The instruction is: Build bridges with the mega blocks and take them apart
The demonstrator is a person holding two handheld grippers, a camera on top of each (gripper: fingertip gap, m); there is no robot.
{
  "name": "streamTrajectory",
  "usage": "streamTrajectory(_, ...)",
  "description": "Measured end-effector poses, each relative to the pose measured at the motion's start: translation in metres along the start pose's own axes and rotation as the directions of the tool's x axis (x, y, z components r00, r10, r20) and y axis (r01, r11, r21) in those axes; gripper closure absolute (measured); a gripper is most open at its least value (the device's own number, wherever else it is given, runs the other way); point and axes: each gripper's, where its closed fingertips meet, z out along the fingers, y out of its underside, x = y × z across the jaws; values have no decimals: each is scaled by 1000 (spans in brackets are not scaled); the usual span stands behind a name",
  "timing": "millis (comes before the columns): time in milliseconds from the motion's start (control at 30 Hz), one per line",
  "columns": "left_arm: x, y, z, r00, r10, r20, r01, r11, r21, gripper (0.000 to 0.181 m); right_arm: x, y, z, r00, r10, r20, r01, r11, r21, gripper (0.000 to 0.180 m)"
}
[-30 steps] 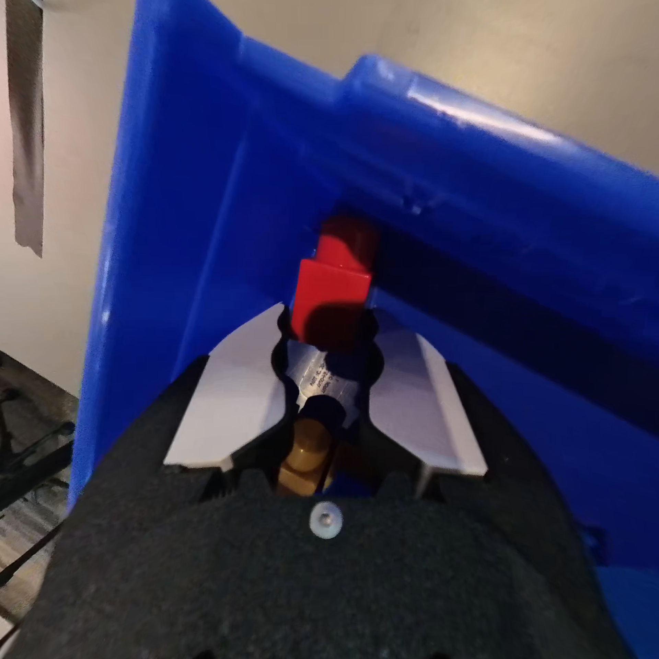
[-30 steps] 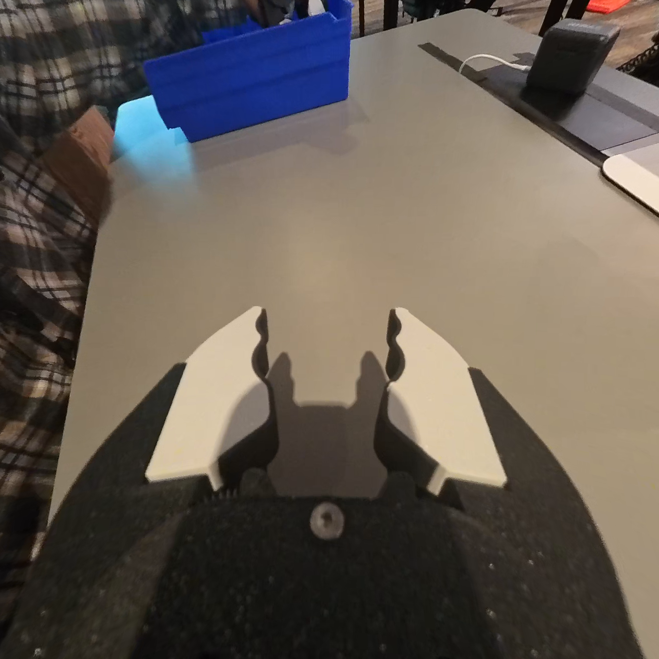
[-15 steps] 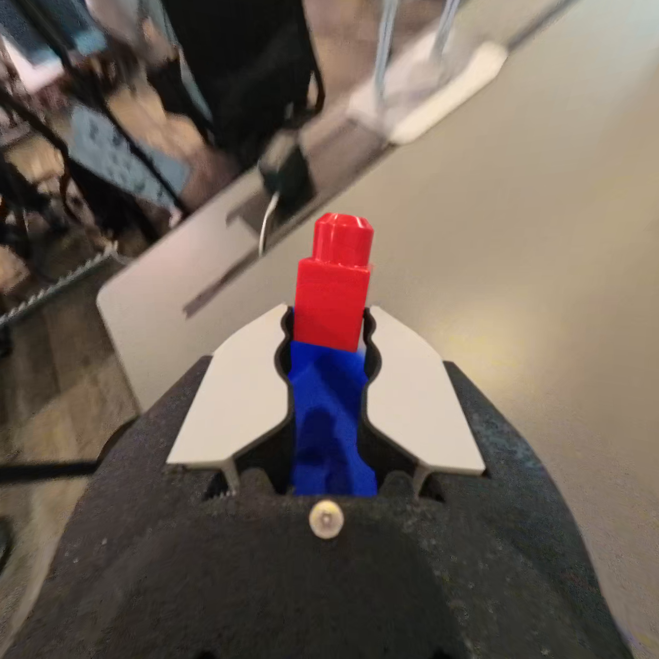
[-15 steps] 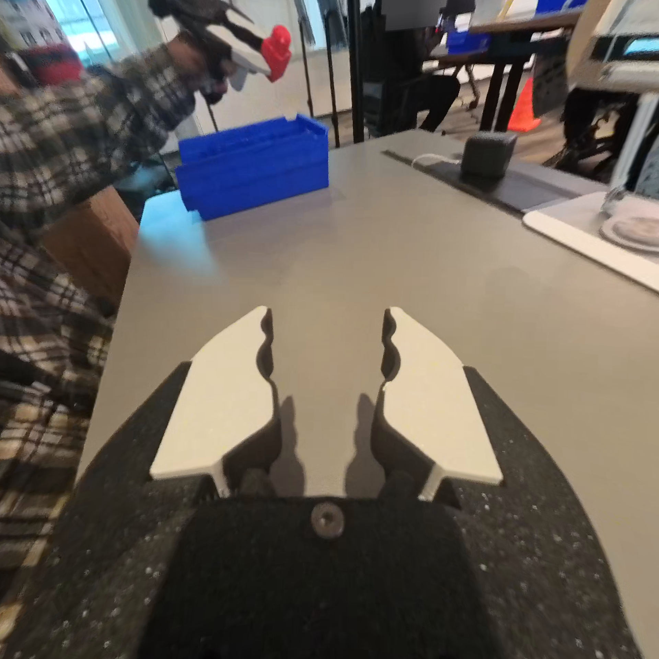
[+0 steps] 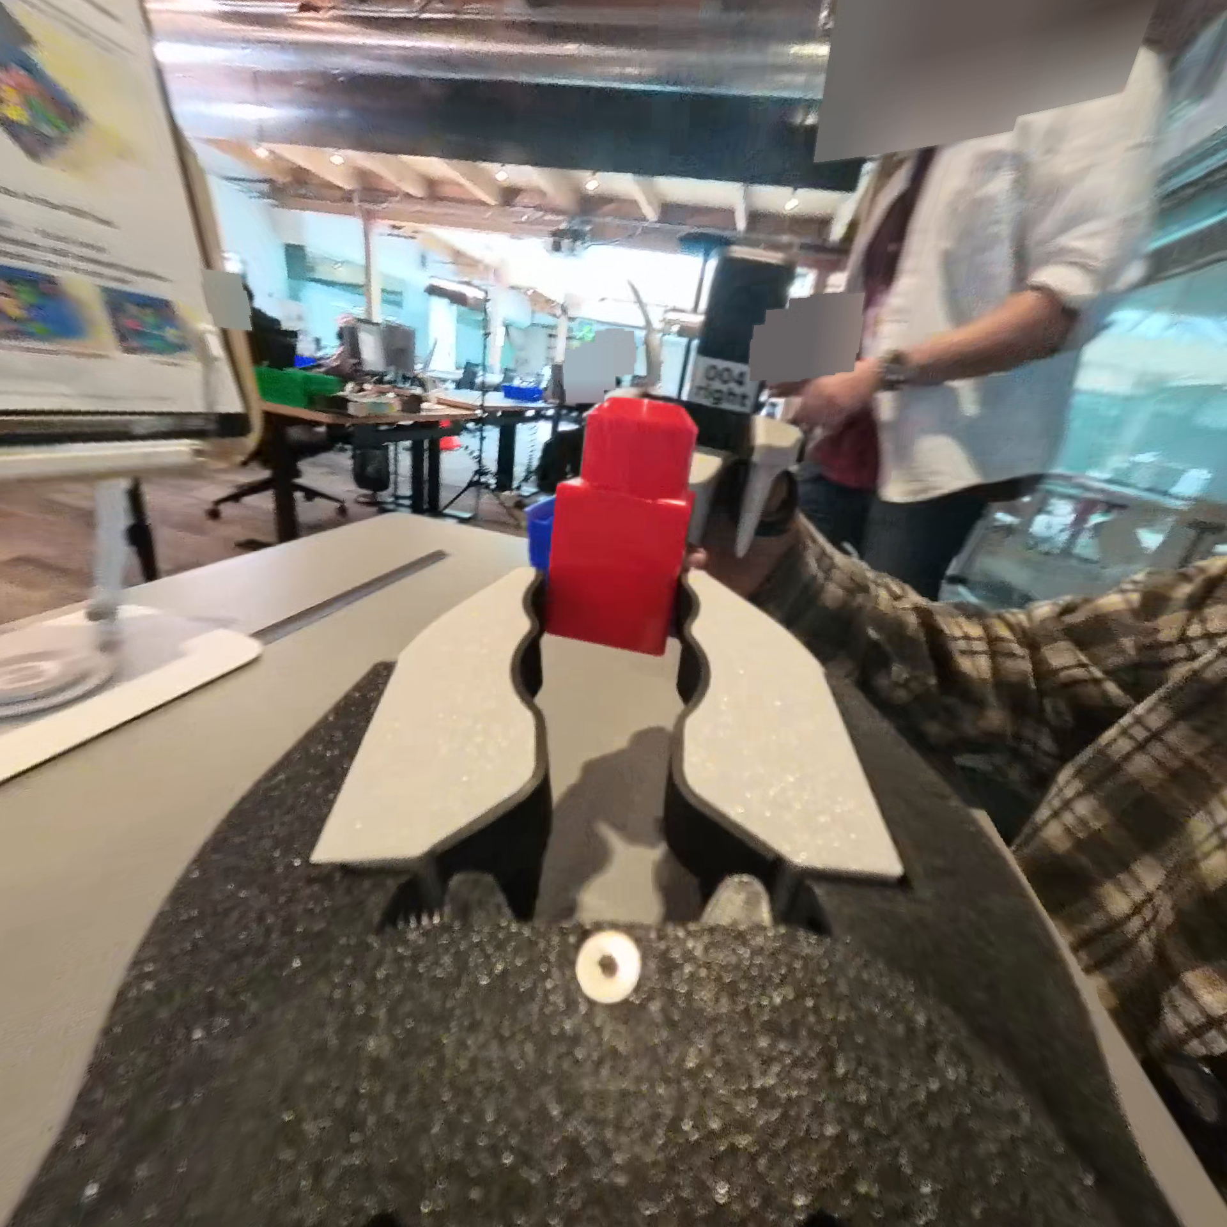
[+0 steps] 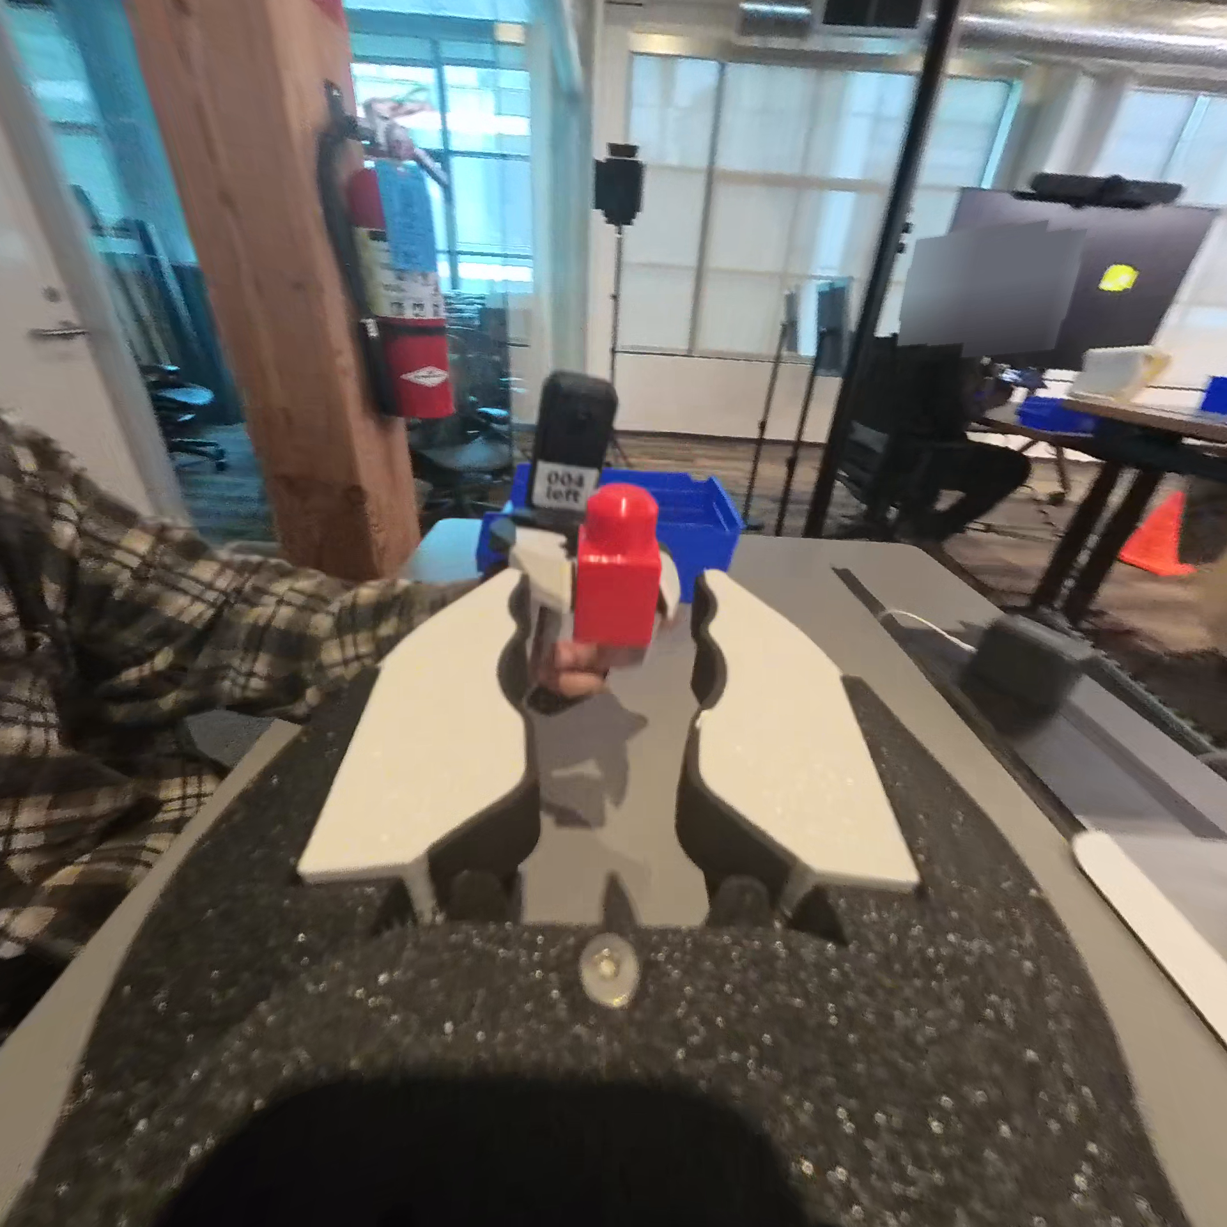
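My left claw [image 5: 607, 597] pinches a red block [image 5: 617, 564] by its tips above the worktop [image 5: 199, 763]; right claw [image 6: 601, 611] gapes empty. A bump could drop it.

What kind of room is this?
Probably a big shared office or lab: desks with monitors, rolling chairs, camera tripods and a fire extinguisher on a wooden post.

Red block [image 5: 617, 531], blue bin [image 6: 690, 524]

Grey table [image 6: 830, 597] with dark strip [image 6: 929, 637] and small black box [image 6: 1019, 660]; red fire extinguisher [image 6: 415, 372] on wooden pillar [image 6: 265, 265]; orange cone [image 6: 1158, 534]; poster board [image 5: 86, 199] at left.
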Motion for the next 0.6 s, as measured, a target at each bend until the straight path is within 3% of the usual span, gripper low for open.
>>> streamTrajectory(200, 6, 22, 9, 1000, 1, -6, -2, 1000, -20, 144, -4, 16, 31, 992, 42, 122, -40, 999, -22, 136)
streamTrajectory(600, -1, 30, 5, 999, 3, 33, -2, 999, -44, 144, -2, 36, 50, 991, 68, 114, -57, 994, -95, 152)
